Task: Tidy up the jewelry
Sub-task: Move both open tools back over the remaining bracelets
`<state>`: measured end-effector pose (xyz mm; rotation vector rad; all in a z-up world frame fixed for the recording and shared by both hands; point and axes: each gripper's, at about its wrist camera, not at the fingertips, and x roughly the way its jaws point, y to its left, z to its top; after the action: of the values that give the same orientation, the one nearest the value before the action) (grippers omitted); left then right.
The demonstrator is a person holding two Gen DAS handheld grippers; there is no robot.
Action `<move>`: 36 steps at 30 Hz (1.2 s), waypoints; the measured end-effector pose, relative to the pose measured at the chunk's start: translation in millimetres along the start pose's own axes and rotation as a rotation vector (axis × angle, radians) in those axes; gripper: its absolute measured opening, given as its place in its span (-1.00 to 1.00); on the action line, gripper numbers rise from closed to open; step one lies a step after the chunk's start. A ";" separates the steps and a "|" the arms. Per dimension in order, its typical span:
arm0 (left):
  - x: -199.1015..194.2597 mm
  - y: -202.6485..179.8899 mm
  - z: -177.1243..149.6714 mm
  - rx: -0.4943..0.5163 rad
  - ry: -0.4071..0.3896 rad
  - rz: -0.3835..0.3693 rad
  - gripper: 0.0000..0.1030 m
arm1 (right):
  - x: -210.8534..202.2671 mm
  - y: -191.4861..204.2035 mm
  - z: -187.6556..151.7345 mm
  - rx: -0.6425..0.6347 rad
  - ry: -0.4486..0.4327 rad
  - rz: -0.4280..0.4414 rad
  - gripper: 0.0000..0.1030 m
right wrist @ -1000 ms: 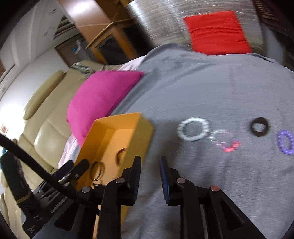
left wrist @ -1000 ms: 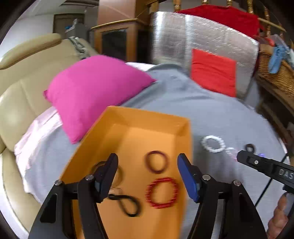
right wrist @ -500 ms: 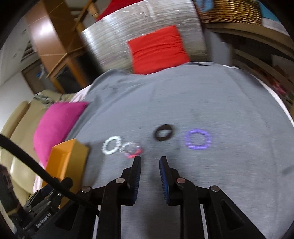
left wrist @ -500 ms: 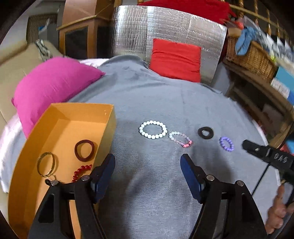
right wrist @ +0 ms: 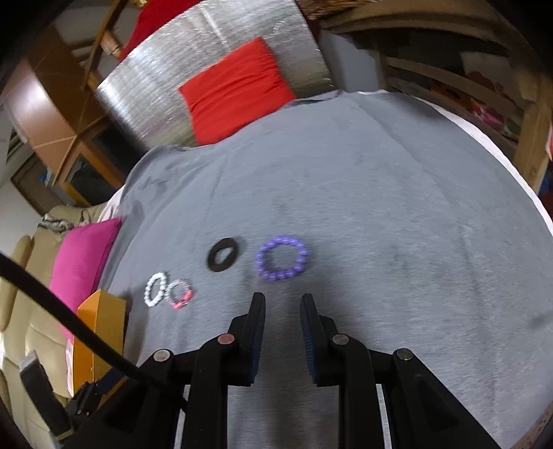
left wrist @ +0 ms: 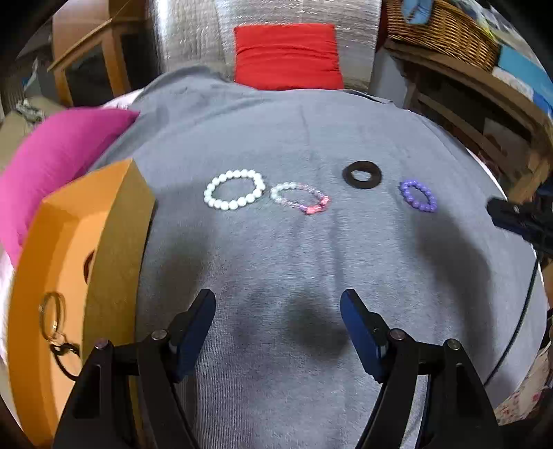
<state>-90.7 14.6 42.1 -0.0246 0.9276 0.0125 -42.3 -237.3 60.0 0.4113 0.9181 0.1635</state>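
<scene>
Four pieces lie in a row on the grey cloth: a white bead bracelet [left wrist: 234, 189] [right wrist: 155, 288], a clear-and-pink bracelet [left wrist: 300, 198] [right wrist: 179, 294], a black ring [left wrist: 362, 174] [right wrist: 223, 254] and a purple bead bracelet [left wrist: 418, 195] [right wrist: 282, 257]. An orange box [left wrist: 114, 241] [right wrist: 100, 331] at the left holds a gold bangle [left wrist: 50, 314] and other pieces. My left gripper [left wrist: 278, 331] is open and empty, well short of the row. My right gripper [right wrist: 282, 307] is narrowly open and empty, just short of the purple bracelet.
A pink cushion [left wrist: 58, 155] lies behind the box. A red cushion [left wrist: 287, 57] leans on a silver panel [right wrist: 207, 65] at the far edge. Wooden shelves [left wrist: 484, 114] and a wicker basket [left wrist: 442, 31] stand at the right. A beige sofa [right wrist: 20, 286] is at the left.
Both grippers have swung right from over the orange box to the loose pieces on the cloth. The right gripper has come close to the purple bracelet. Neither has taken hold of anything.
</scene>
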 end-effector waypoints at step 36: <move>22.3 19.0 6.7 -0.076 0.017 -0.002 0.46 | 47.3 -10.4 9.7 0.108 0.098 -0.019 -0.56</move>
<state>-72.4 33.8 27.9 -0.0965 0.9442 0.0464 -6.5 -234.8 26.1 0.4978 1.0298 0.1180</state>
